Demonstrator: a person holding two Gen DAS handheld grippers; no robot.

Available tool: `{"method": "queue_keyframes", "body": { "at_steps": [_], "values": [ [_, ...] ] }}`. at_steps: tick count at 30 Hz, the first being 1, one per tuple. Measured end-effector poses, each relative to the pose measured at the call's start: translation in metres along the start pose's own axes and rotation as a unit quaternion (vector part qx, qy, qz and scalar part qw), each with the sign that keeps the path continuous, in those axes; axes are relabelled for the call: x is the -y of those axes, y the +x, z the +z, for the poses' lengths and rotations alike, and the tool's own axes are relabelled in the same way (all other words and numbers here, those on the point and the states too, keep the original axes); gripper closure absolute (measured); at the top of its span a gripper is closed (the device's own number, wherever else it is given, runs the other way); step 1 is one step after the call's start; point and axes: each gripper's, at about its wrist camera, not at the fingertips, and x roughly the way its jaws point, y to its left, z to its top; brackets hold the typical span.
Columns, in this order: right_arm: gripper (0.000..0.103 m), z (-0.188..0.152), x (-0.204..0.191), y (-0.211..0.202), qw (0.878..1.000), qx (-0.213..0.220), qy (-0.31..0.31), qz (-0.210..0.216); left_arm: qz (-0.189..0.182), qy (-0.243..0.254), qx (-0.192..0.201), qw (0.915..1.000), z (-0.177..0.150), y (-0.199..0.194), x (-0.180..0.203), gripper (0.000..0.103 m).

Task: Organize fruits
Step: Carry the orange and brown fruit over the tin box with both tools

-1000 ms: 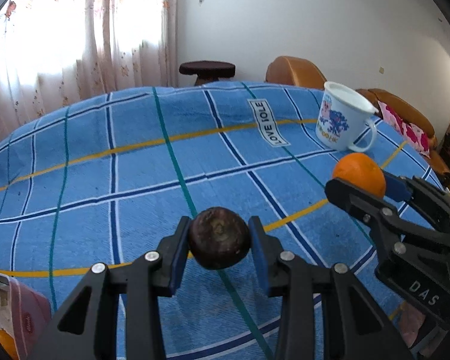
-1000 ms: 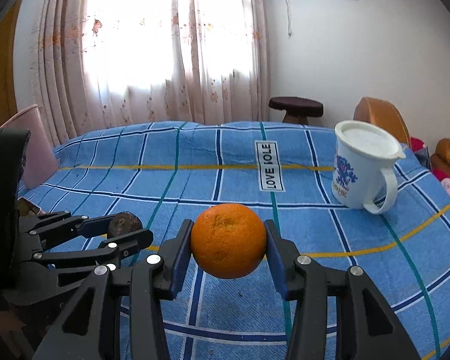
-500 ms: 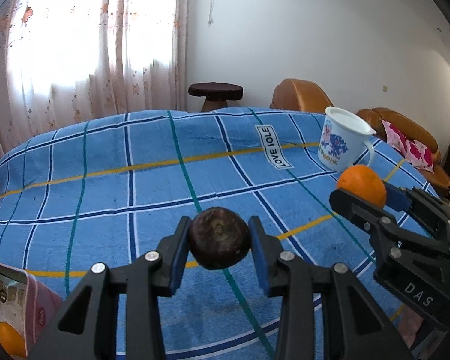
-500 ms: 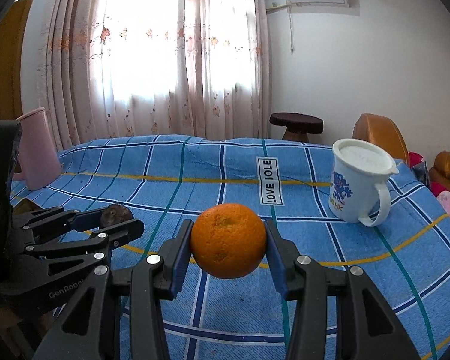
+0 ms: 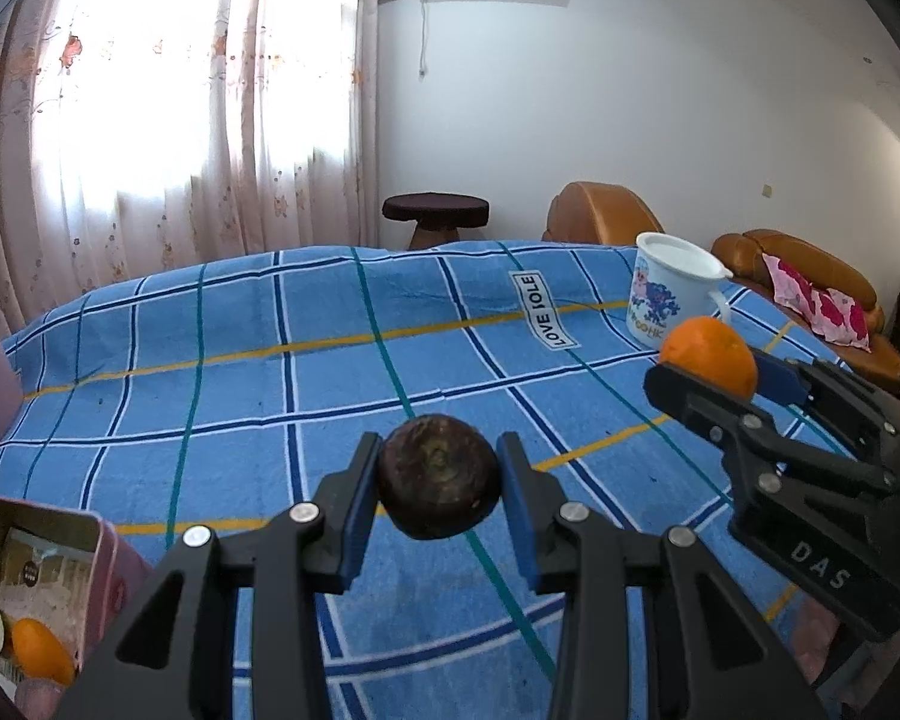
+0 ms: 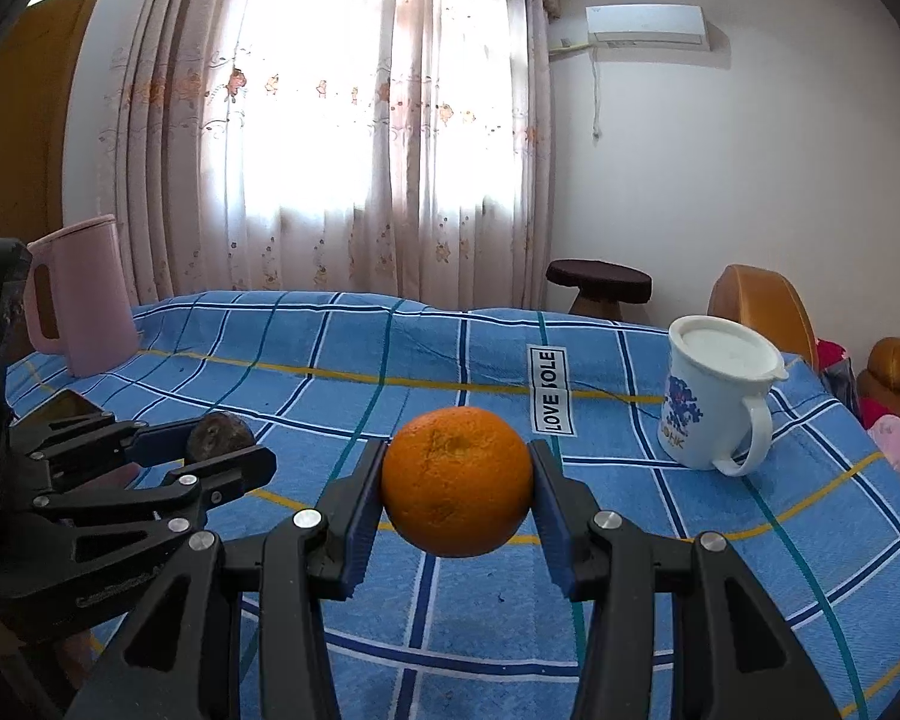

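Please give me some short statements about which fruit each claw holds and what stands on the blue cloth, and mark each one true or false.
1. The right claw is shut on an orange. True.
2. The left claw is open and holds nothing. False: it is shut on a dark brown fruit.
3. The white mug lies tipped on its side. False: it stands upright on the blue cloth.
4. A pink jug stands at the far left of the cloth. True.
5. Both fruits rest on the cloth. False: both are held above it.
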Motion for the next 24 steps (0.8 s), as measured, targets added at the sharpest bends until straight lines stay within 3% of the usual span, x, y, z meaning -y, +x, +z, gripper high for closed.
{"method": "queue_keyframes", "body": {
  "at_steps": [13,24],
  "values": [
    [0.055,-0.009,-0.023,-0.018,1.000,-0.008,0.000,0.029,-0.017,0.000,0.011,0.9998,-0.019,-0.038,-0.011,0.063],
    [0.055,-0.006,-0.071,-0.040,0.997,-0.001,-0.023,0.077,-0.017,-0.003,0.032,0.9993,-0.029,-0.085,-0.034,0.063]
  ]
}}
